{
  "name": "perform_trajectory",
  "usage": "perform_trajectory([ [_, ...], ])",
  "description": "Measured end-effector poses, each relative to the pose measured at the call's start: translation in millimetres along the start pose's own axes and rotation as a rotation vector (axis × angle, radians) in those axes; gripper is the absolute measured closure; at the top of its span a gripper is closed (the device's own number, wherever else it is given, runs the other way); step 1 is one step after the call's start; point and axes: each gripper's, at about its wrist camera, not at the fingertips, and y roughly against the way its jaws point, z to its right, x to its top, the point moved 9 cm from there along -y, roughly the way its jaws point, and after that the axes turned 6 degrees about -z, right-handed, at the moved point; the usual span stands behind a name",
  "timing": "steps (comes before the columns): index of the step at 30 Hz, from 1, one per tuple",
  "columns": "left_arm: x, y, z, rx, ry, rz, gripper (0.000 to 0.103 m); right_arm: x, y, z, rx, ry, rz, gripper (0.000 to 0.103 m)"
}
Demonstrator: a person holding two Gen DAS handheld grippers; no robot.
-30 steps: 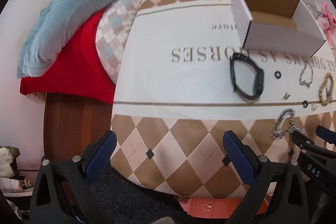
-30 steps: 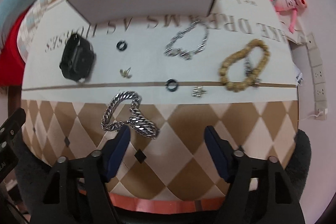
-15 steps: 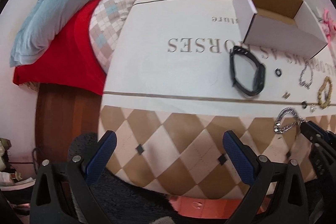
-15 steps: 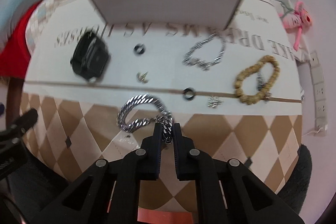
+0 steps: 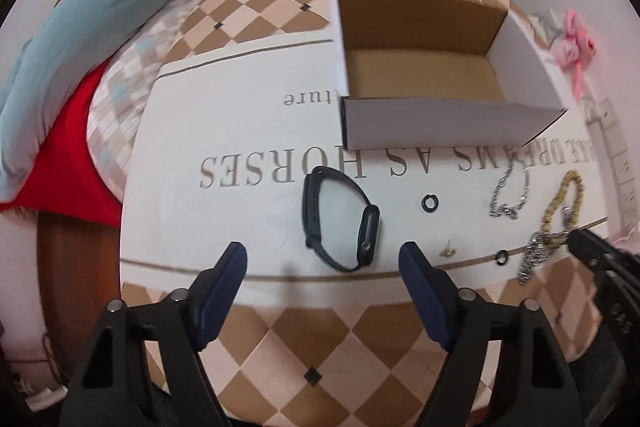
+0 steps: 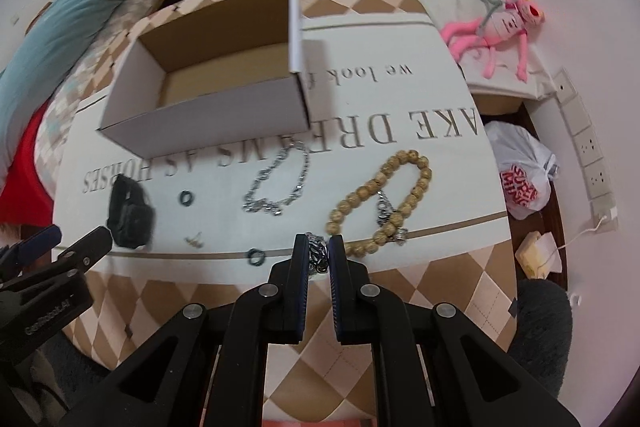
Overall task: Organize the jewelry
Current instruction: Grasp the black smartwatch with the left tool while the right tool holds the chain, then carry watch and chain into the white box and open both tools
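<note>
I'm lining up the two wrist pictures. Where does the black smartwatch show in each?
Left wrist view: the black smartwatch lies centre frame on the white cloth, just ahead of the open left tool.
Right wrist view: black smartwatch at far left, by the word HORSES.
Shared landmark: the open cardboard box stands just beyond it in both.

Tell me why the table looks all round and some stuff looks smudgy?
Both wrist views use fisheye lenses, so the straight table edge bends into a curve. In the left wrist view the pink toy and the pillows are smeared by motion blur. In the right wrist view the black watch looks smudgy too, while the tongs stay sharp.
</note>
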Motion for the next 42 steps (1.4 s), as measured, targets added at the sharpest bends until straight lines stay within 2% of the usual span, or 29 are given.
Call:
perform_trajectory([
  [5,3,-20,7,0.01,-0.015,-0.037,0.053,2,-12,13,0.002,-0.027,-0.024,0.093],
  [6,3,-23,9,0.011,-0.017,-0.039,0.061,2,-14,14,0.003,-0.029,-0.028,0.093],
  [15,11,-20,17,0.029,-0.066,0.009,0.067,2,-18,15,0.047,-0.044,-0.039,0.093],
  [16,11,-18,18,0.028,-0.069,0.014,0.073,2,-16,14,0.056,-0.046,-0.036,0.093],
  [17,11,-16,21,0.018,-0.071,0.017,0.093,2,-13,13,0.063,-0.046,-0.033,0.093],
  [26,6,2,22,-0.037,-0.058,0.035,0.094,8,22,1,0.134,-0.034,0.016,0.093],
  [32,10,30,12,-0.084,-0.033,0.09,0.094,13,47,-5,0.172,-0.03,0.054,0.093],
  [37,20,63,2,-0.162,0.006,0.131,0.094,21,72,-10,0.218,-0.025,0.087,0.093],
  [42,45,93,-2,-0.259,0.038,0.164,0.094,41,103,-19,0.261,0.007,0.133,0.093],
])
